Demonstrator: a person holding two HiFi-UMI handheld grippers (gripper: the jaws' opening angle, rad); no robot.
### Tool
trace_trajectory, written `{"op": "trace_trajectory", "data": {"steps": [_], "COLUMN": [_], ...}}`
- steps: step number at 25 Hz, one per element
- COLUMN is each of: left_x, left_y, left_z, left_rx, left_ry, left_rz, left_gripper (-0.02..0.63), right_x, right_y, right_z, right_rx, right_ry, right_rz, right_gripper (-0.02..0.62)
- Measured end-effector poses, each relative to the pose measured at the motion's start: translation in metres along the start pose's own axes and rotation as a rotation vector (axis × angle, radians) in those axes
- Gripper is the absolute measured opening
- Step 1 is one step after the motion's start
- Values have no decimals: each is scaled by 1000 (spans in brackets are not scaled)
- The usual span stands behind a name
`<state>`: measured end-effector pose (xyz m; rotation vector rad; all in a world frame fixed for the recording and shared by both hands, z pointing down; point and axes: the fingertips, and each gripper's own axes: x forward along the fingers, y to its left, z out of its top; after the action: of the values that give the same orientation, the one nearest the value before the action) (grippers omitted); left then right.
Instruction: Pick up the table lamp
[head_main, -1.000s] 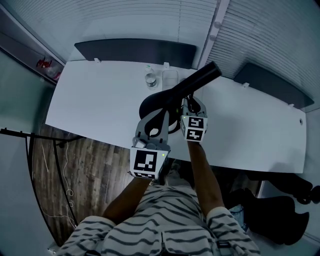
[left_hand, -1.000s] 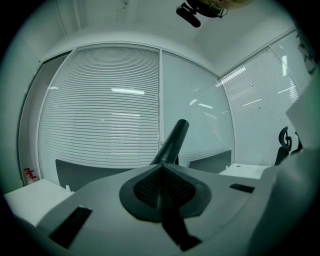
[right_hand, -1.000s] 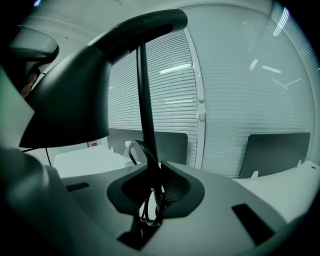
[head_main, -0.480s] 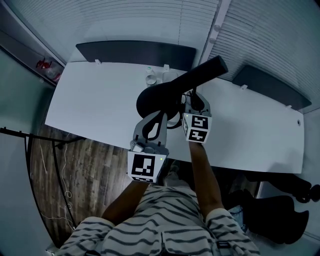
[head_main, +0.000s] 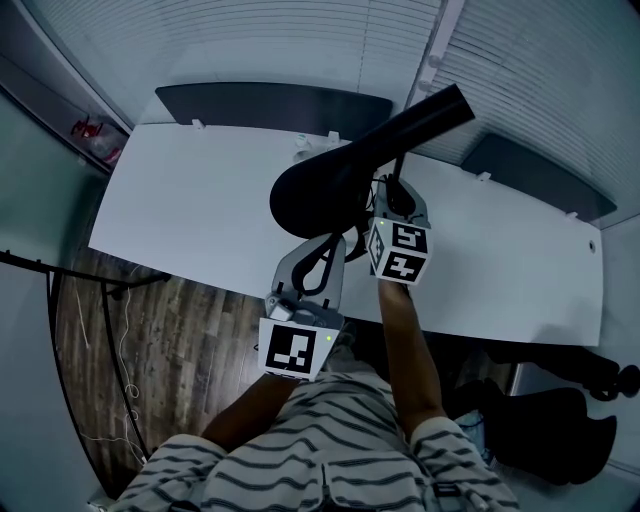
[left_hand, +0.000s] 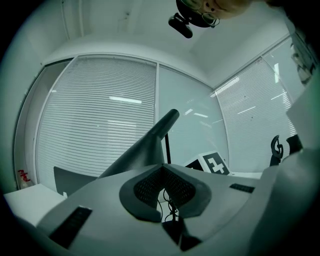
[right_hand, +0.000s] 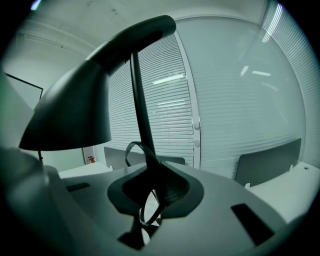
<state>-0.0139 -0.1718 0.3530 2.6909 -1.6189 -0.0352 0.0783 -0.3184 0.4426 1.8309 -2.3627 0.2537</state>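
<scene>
Starting closest in: the person in the striped shirt (head_main: 330, 450) has both arms out over the near edge of the white table (head_main: 190, 200). The left gripper (left_hand: 161, 170) has its pads together at the tips. A thin cord (left_hand: 170, 202) shows through the gap lower down, and honestly I can't tell if it's pinched or just hanging past the jaws. It doesn't look like this one is carrying anything. The right gripper (right_hand: 154, 174) is doing the real work, with its jaws clamped on the thin black stem (right_hand: 141, 100) of the table lamp (head_main: 318, 190) and a loop of cord curling right beside the grip. From that gripper's view the lamp stands upright, with the big cone shade (right_hand: 70, 110) up and to the left. From the head view the lamp sits high over the middle of the table, just ahead of both grippers. The base is hidden under the shade, so I can't actually see daylight beneath it, but my read is it's already off the surface. That would mean the grab and lift are basically done, and what's left is holding it steady without it swinging. As for writing, there's pretty much nothing. The marker cube (head_main: 297, 347) on each gripper only has black-and-white square patterns, no text. I can't spot a brand on the lamp, and a small red thing (head_main: 88, 127) far off at the left is too tiny to read. Behind the table are dark panels (head_main: 260, 100) and then the blinds (head_main: 250, 40).
</scene>
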Motion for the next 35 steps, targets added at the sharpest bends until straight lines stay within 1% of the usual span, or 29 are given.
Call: {"op": "trace_trajectory", "data": {"steps": [6,10,14,21,28,35], "left_x": [-13,-20,-28,-41,-49,-47], "left_y": [-3,-10,-16,-21,-24,-23], "left_z": [8,14,25,36,44,50], "left_rx": [-9,-21,-3,8,20,25], "left_ry": [-18,-36,-64,-82,-99,-109], "left_rz": [-15,-27,-34,-46,-57,-62], "left_gripper": [6,6,6,6,6,6], "right_x": [-14,-34,-55,-81,-105,-122], "right_y": [9,13,20,34,49,57], "right_z": [19,33,41,36,38,36], "right_rx": [-11,-12,-1,10,-3,-2], "right_ry": [-3,-11,-21,-12,-33,-37], "right_rz": [-11,-21,-28,-24,-15,17], "right_gripper": [42,43,43,41,40,37]}}
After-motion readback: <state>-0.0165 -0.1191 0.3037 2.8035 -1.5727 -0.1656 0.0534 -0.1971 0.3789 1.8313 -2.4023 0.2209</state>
